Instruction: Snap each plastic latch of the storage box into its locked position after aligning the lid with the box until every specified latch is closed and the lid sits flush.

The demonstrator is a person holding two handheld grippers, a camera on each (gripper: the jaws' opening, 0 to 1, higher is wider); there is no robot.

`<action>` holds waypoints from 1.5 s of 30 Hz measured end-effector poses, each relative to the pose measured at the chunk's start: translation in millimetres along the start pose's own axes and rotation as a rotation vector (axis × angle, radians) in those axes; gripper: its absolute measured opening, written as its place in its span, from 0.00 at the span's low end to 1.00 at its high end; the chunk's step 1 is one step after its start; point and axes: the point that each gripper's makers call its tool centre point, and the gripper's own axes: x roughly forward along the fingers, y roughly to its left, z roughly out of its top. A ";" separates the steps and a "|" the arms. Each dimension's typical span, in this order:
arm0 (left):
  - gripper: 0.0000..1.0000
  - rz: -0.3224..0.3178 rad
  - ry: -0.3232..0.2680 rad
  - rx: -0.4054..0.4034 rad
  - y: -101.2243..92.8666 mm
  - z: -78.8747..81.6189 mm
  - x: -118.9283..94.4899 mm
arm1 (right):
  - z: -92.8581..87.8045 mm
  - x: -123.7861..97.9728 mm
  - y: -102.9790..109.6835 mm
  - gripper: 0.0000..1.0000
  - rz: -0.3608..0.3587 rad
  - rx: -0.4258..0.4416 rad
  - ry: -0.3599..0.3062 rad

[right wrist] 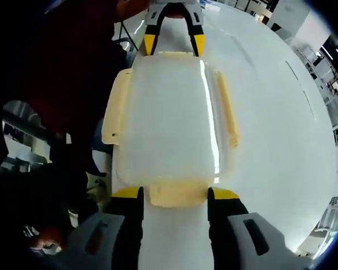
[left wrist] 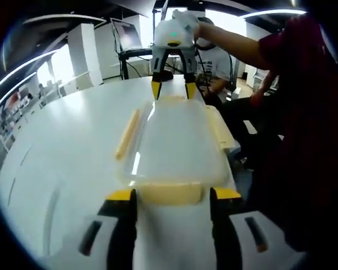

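Right gripper view: translucent storage box, cream latches.

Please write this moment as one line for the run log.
box: lid on, on white table | left claw: open, at one end latch | right claw: open, at opposite end latch | side latches: sticking out

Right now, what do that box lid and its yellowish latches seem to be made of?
The lid looks like translucent, glossy plastic: milky, with bright glare streaks. The latches look like opaque, pale yellow, matte plastic. The table looks smooth and white; its material is unclear.
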 end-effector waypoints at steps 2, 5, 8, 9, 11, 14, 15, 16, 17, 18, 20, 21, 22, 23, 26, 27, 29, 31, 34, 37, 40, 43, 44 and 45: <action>0.51 -0.002 0.002 0.005 -2.5 -0.1 -0.7 | 0.1 0.7 -0.6 0.43 0.001 -0.004 0.009; 0.49 -0.008 0.009 0.009 -4.2 -1.2 -1.6 | -0.4 0.2 -2.0 0.41 0.001 -0.008 0.015; 0.46 -0.021 0.015 -0.005 -3.5 -1.2 1.5 | 0.0 0.6 -1.5 0.40 0.002 -0.013 0.021; 0.45 -0.022 0.014 -0.006 -2.8 -0.8 2.7 | -0.2 0.4 -1.1 0.40 0.003 -0.012 0.022; 0.45 -0.022 0.013 -0.006 -2.8 -0.8 3.1 | -0.1 0.4 -0.3 0.40 0.003 -0.009 0.022; 0.40 -0.022 0.016 -0.018 -3.6 0.1 1.4 | 0.4 1.2 2.8 0.40 0.011 -0.002 0.020; 0.40 -0.023 0.017 -0.014 -4.3 1.0 0.6 | 1.4 1.4 3.8 0.40 0.010 0.001 0.019; 0.40 -0.023 0.019 -0.015 -4.7 0.0 1.1 | 1.3 1.3 3.9 0.40 0.008 0.002 0.022; 0.40 -0.024 0.020 -0.015 -4.9 -0.4 1.0 | 1.5 1.1 4.2 0.40 0.006 0.002 0.021; 0.40 -0.024 0.019 -0.016 -4.4 -0.9 1.5 | 1.5 1.1 4.3 0.40 0.006 0.004 0.022; 0.40 -0.024 0.019 -0.016 -4.7 -0.8 0.8 | 1.1 0.9 4.4 0.40 0.005 0.011 0.024; 0.39 -0.024 0.019 -0.016 -4.6 -0.9 1.0 | 1.1 0.9 4.4 0.40 0.005 0.011 0.024; 0.39 -0.024 0.019 -0.016 -4.5 -0.9 1.2 | 1.1 0.9 4.4 0.40 0.005 0.011 0.024; 0.39 -0.023 0.020 -0.017 -4.3 -0.6 0.7 | 1.1 0.9 4.4 0.40 0.005 0.011 0.024; 0.39 -0.019 0.026 -0.020 -3.5 -0.7 -0.4 | 2.9 0.8 6.1 0.40 0.004 0.019 0.016; 0.39 -0.013 0.032 -0.012 -2.1 -1.3 -2.6 | 3.7 0.6 6.7 0.40 0.005 0.023 0.013; 0.39 -0.013 0.034 -0.013 -1.9 -1.6 -2.1 | 4.1 0.5 7.1 0.40 0.006 0.023 0.010; 0.39 -0.015 0.041 -0.011 -1.9 -2.1 -2.5 | 5.1 0.2 8.5 0.40 0.010 0.027 0.004; 0.39 -0.018 0.050 -0.005 -2.8 -3.1 -3.7 | 5.9 -0.2 10.4 0.39 0.014 0.030 -0.002; 0.39 -0.015 0.056 0.007 -3.6 -3.6 -5.9 | 5.9 -0.6 11.0 0.39 0.007 0.029 -0.006; 0.39 -0.021 0.063 0.012 -3.9 -3.9 -5.0 | 6.4 -1.9 13.7 0.39 0.013 0.035 -0.012; 0.39 -0.023 0.068 0.015 -4.0 -4.3 -5.3 | 6.6 -3.8 14.7 0.39 0.013 0.035 -0.014; 0.39 -0.024 0.067 0.014 -4.2 -3.9 -5.0 | 6.4 -4.2 14.8 0.39 0.012 0.035 -0.013; 0.39 -0.024 0.066 0.014 -4.2 -3.4 -5.6 | 6.2 -4.8 14.9 0.39 0.011 0.035 -0.012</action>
